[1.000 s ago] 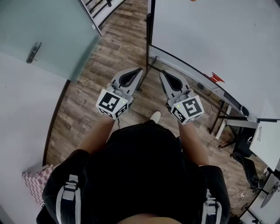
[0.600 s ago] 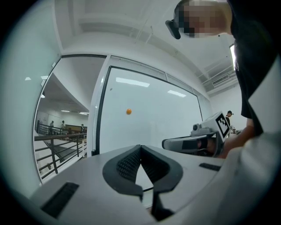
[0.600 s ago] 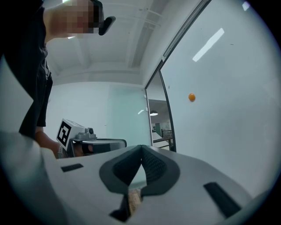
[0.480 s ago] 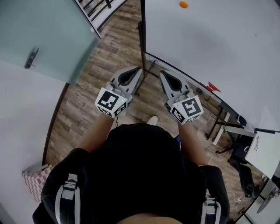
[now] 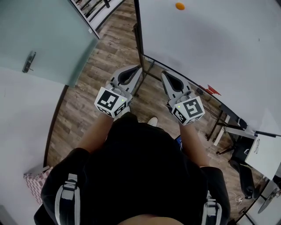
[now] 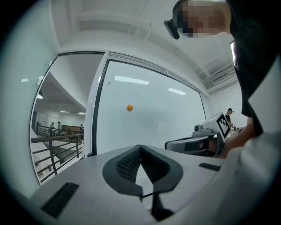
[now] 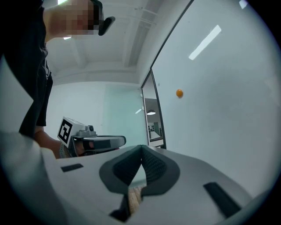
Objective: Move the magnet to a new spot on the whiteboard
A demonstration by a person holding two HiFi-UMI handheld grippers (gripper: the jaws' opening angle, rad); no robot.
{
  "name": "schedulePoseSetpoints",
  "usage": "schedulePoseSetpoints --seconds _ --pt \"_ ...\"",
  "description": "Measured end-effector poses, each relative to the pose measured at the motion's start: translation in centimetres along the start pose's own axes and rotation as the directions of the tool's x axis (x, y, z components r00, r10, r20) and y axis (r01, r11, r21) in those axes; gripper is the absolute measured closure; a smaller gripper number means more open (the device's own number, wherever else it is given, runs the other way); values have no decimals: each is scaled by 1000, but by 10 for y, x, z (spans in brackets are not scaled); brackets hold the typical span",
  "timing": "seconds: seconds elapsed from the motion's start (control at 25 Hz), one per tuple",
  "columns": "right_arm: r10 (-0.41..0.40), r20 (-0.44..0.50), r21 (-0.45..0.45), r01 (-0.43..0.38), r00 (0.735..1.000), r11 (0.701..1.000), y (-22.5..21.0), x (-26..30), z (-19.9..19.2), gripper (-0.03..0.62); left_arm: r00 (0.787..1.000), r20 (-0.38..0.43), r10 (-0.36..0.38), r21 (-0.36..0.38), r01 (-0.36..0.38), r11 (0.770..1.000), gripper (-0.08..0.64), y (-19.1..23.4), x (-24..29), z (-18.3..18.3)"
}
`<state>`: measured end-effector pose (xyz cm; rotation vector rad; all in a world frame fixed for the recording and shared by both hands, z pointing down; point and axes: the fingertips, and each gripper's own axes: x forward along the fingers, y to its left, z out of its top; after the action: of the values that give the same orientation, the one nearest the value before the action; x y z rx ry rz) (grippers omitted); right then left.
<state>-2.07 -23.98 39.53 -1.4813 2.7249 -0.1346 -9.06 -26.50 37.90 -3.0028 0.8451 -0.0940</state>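
Note:
A small round orange magnet (image 5: 180, 6) sticks high on the whiteboard (image 5: 219, 44), also seen as the magnet (image 6: 130, 107) in the left gripper view and the magnet (image 7: 179, 93) in the right gripper view. My left gripper (image 5: 136, 70) is held in front of my body, shut and empty, pointing at the board's left edge. Beside it my right gripper (image 5: 165, 75) is shut with nothing between its tips. Both stay well short of the magnet. The left gripper (image 6: 140, 147) and right gripper (image 7: 141, 146) show their tips pressed together.
The whiteboard stands on a dark frame (image 5: 139, 39) over a wood floor (image 5: 101, 61). A frosted glass door (image 5: 39, 30) is to the left. A red marker object (image 5: 213, 90) lies on the board's tray; chairs and table legs (image 5: 239, 140) crowd the right.
The head view has shifted so the whiteboard and its orange magnet come further into sight. Both grippers keep the same place in front of my body, still shut.

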Motion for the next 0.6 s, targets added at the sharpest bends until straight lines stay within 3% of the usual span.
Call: schedulePoseSetpoints --seconds 0.24,0.6 --pt "-38 -13 -13 37 999 999 -13 23 -1 592 999 -1 -41 2 41 999 557 28 16 -4" --pt "-197 -4 -35 196 980 980 -35 63 11 592 975 29 -221 1 221 975 557 69 51 2"
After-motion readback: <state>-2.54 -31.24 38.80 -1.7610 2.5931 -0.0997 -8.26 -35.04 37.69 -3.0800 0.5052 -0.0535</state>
